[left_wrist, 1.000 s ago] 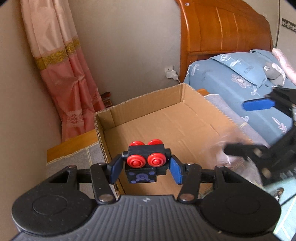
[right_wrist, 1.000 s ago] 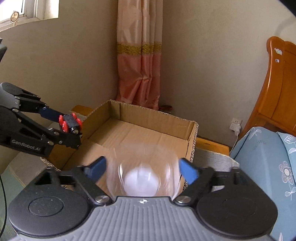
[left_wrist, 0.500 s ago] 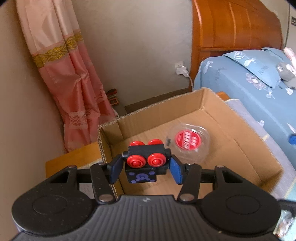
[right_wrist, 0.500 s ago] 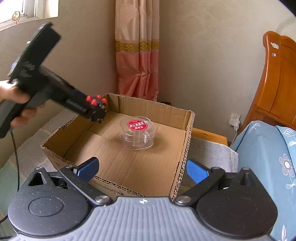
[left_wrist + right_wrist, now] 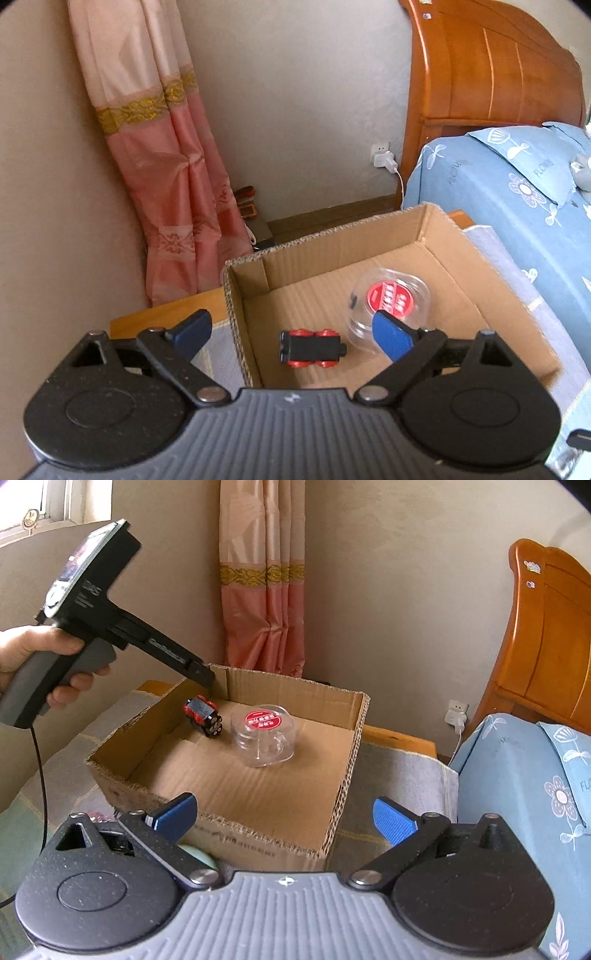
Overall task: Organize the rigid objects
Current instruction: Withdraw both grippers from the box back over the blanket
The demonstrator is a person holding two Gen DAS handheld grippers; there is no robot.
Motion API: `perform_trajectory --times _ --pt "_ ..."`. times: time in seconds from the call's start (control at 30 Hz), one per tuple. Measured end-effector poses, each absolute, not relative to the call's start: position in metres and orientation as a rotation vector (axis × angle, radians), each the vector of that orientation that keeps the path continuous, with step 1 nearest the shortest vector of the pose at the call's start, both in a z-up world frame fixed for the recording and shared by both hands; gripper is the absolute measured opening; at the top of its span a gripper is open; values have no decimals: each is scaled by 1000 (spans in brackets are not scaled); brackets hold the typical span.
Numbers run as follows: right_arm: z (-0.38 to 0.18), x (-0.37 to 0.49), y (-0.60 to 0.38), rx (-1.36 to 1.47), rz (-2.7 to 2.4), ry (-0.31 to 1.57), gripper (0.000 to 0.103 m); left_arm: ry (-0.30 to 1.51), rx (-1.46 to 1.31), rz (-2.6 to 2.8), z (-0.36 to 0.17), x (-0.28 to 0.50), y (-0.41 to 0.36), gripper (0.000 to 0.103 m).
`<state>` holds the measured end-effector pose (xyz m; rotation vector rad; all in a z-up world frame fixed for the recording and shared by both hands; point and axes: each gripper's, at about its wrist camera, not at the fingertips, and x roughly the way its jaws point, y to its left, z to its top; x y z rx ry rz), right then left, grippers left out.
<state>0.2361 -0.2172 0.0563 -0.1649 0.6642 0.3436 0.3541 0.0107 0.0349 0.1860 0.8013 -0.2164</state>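
An open cardboard box (image 5: 421, 229) (image 5: 343, 786) stands on a grey-covered surface. Inside it lie a black toy train with red wheels (image 5: 312, 349) (image 5: 204, 716) and a clear plastic jar with a red label (image 5: 389, 304) (image 5: 263, 740), side by side. My left gripper (image 5: 293, 334) is open and empty above the box's near left corner, over the train. My right gripper (image 5: 284, 818) is open and empty, held back from the box's near wall. The left gripper's body (image 5: 110, 627), held by a hand, shows over the box's far left corner in the right wrist view.
A pink curtain (image 5: 162, 162) (image 5: 264, 590) hangs behind the box. A wooden headboard (image 5: 487, 70) and a blue floral bed (image 5: 517, 206) (image 5: 524, 786) lie to the right. A wall socket with a white charger (image 5: 382, 158) sits behind the box. A pale round object (image 5: 197, 856) lies before the box.
My left gripper has opened and let go of the toy train, which now lies in the box beside the jar. My right gripper stays open and has drawn back a little.
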Motion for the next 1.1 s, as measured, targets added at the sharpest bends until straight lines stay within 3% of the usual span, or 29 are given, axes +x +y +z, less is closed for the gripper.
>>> perform_trajectory --times 0.47,0.77,1.1 --pt "59 145 -226 -130 305 618 103 697 173 -208 61 234 19 101" --pt "28 89 -234 -150 246 623 103 669 105 -202 38 168 26 101" --pt "-27 82 -243 -165 198 744 103 694 61 -89 -4 155 46 101"
